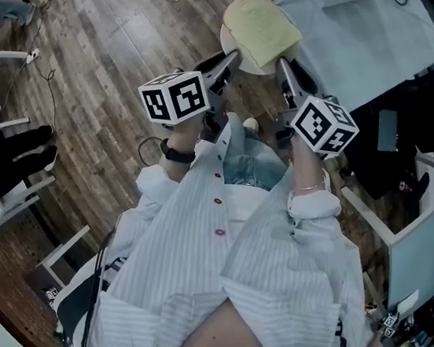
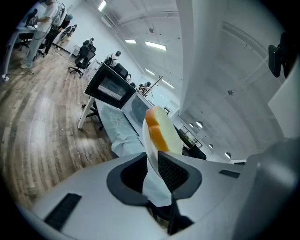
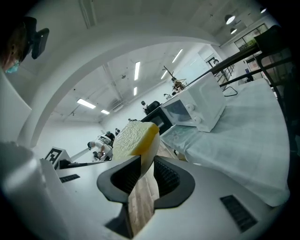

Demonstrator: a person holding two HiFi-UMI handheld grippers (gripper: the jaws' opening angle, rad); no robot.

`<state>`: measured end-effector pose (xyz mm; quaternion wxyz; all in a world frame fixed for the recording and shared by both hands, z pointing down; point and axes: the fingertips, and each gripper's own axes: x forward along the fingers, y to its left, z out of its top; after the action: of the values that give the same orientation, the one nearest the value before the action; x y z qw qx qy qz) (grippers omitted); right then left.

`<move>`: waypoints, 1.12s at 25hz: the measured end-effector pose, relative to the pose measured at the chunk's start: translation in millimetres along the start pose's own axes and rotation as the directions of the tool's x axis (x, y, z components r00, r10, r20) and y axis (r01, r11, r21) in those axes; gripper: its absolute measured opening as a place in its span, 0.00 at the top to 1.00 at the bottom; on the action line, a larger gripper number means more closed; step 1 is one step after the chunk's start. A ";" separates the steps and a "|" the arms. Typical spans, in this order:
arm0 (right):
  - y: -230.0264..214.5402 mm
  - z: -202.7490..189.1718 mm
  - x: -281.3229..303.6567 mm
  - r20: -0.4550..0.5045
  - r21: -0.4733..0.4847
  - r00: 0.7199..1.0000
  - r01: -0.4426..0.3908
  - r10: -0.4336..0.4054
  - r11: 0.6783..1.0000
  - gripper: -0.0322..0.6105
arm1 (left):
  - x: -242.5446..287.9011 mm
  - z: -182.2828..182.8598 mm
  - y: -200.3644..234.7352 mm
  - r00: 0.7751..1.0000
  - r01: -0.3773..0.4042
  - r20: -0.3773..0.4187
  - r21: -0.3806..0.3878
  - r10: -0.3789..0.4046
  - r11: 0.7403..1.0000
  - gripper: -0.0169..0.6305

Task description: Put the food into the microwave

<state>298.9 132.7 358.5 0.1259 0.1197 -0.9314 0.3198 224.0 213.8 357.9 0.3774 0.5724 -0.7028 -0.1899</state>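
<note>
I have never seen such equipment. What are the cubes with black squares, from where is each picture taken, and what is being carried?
There is no robot here. A person in a striped shirt holds a two-jaw tool in each hand; the marker cubes belong to these tools. One picture comes from a camera on the person's head, looking down. The other two come from a camera on each tool, looking along its jaws. The left gripper and the right gripper each clamp the rim of one white plate that carries a thick slice of bread, above the wooden floor. A microwave stands on a cloth-covered table ahead.
</note>
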 end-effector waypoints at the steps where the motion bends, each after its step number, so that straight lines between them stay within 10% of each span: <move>1: -0.1 0.2 0.0 -0.003 0.000 1.000 -0.005 0.005 1.000 0.79 | -0.4 0.3 -0.3 1.000 -0.006 0.003 0.001 0.006 1.000 0.86; 14: -10.6 13.5 28.7 -0.031 0.002 0.999 -0.027 0.027 1.000 0.79 | 19.8 16.8 15.8 0.999 -0.029 0.018 -0.025 0.030 0.999 0.86; 28: -2.6 62.9 144.8 0.027 0.039 0.999 0.044 -0.045 0.998 0.79 | 72.2 125.6 79.9 0.998 0.038 -0.053 0.011 -0.037 0.999 0.86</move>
<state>153.7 70.8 356.9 0.1177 0.1474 -0.9238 0.3331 72.9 146.4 355.6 0.3889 0.5924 -0.6828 -0.1776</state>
